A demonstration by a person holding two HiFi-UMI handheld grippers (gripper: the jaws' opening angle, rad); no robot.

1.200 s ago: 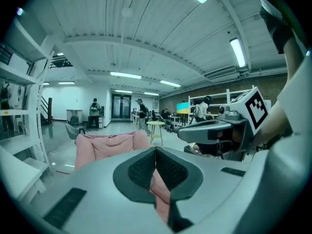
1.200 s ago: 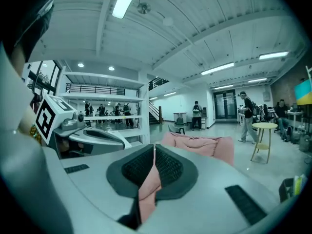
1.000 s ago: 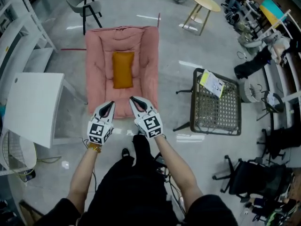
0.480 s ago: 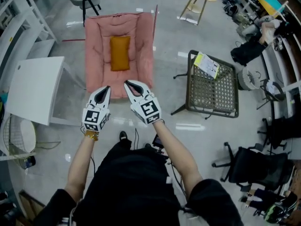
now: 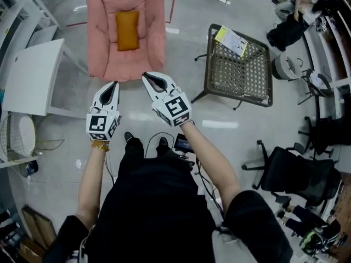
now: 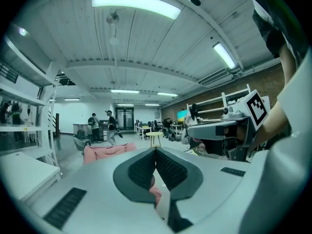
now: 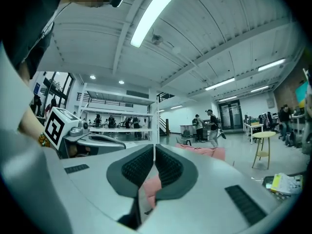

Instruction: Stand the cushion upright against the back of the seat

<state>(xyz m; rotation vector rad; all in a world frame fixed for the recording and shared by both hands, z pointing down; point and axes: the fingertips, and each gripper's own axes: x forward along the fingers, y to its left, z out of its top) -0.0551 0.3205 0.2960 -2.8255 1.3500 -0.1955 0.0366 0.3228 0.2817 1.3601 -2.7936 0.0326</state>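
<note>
Counting what we are seeing: a left gripper (image 5: 113, 84) and a right gripper (image 5: 146, 76), two in all, plus one cushion (image 5: 127, 30), one pink seat (image 5: 154, 48), one woven chair (image 5: 237, 73) and one white table (image 5: 33, 75). We are holding the two grippers out side by side in front of us, both pointing toward the pink seat. Each pair of jaws is sitting together, pad against pad, and neither is clamping anything. The cushion, mustard orange, is lying flat and lengthwise in the middle of the pink seat's padding, not standing against its back. It is lying beyond both pairs of jaws and well apart from them; in the head view the tips are showing only at the near edge of the pink seat. The woven chair, carrying one yellow booklet (image 5: 231, 40), is standing to the right of the pink seat, and the white table to its left.
</note>
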